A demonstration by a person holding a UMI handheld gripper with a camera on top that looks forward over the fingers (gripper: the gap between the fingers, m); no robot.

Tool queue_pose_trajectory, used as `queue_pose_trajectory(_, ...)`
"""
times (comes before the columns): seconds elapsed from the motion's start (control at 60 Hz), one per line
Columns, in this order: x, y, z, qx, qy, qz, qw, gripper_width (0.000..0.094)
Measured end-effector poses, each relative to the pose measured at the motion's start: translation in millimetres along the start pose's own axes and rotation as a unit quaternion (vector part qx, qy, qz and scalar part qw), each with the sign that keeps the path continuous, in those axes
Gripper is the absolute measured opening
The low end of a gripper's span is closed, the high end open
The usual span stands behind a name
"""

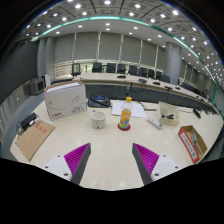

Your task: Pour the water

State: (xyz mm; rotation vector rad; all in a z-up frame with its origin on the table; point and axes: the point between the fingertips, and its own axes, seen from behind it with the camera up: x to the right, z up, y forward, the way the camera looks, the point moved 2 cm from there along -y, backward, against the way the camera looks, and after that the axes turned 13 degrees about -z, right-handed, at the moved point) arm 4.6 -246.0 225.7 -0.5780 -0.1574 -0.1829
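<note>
A bottle [125, 115] with an orange cap, yellow label and orange base stands upright on the pale table [110, 150], well beyond my fingers. Left of it stands a small white cup [98, 119]. My gripper [112, 160] is open, its two magenta pads [76, 156] spread wide with only bare tabletop between them. Nothing is held.
A white box-shaped appliance [65, 100] stands at the back left, a dark object [99, 101] behind the cup. A brown cardboard piece [33, 138] lies at the left, a red-and-brown box [192, 143] at the right, a white carton [168, 113] near it. Desks and chairs fill the room beyond.
</note>
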Motion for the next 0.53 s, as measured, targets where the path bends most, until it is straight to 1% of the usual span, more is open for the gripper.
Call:
queue_pose_trajectory(0.217, -11.8, -48.2, -16.9, 0.008, -0.026, -0.001, 1.000, 0.0862)
queue_pose_trajectory(0.3, -20.6, -59.4, -18.1, 0.007, -0.024, 0.010, 1.000, 0.0859)
queue_pose_trajectory(0.383, -27.6, -68.6, -16.4, 0.015, -0.021, 0.020, 0.999, 0.0860)
queue_pose_trajectory(0.533, -29.9, -76.3, -16.5, 0.019, -0.019, 0.018, 0.999, 0.0858)
